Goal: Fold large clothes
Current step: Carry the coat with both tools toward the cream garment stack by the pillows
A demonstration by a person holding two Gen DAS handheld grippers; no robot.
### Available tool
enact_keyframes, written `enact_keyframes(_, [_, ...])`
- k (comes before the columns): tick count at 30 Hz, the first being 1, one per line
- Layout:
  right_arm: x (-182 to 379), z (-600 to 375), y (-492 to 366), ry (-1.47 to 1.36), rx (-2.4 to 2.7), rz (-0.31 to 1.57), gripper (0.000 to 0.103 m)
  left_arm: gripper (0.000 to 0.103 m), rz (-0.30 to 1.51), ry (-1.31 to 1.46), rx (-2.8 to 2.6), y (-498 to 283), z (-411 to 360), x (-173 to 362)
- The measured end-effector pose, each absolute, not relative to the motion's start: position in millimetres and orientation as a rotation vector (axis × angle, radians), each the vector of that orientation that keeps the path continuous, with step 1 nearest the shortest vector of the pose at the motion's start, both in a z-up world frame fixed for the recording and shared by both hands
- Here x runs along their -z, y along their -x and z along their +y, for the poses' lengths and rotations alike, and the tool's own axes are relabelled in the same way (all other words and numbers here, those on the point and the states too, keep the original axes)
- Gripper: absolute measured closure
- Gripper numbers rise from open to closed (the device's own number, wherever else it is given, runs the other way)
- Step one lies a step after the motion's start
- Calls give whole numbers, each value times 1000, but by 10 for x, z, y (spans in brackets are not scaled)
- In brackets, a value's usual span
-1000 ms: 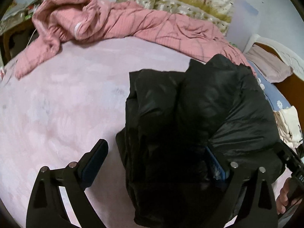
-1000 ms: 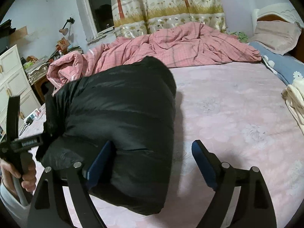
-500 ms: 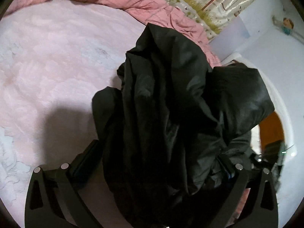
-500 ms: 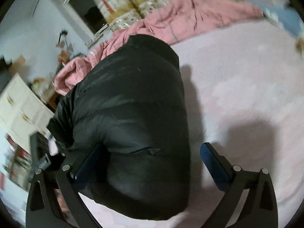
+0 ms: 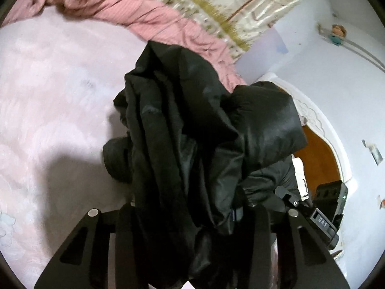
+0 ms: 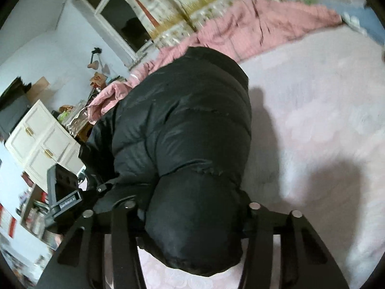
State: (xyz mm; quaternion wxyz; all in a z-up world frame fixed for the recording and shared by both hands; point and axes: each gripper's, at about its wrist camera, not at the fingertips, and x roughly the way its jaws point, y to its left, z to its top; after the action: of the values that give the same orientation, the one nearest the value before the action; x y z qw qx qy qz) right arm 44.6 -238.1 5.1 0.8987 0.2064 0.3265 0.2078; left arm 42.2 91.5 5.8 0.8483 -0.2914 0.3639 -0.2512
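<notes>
"das" tag beside black jacket

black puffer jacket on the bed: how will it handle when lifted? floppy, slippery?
Probably floppy: the black puffer jacket hangs in loose folds. Likely light for its bulk, given the puffy quilted sections. Its shiny shell may slip, and the padding should compress under grip.

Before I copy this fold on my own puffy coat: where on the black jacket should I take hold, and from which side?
Take the black jacket by its near bunched edge, one tool at each end, coming from the bed's open side. The padded bulk there is thick enough to fill the closing jaws, as the right tool and left tool show.
</notes>
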Motion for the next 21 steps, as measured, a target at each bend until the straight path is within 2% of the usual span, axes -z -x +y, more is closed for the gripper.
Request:
enact_keyframes(6, [-416,-2439,-229,-367,-437,578,53,62,644,523,570,-298,807,-384])
enact_keyframes(21, [-949,-2722,-6,-342,-415,487,50,62,545,324,572,-222,418,-991])
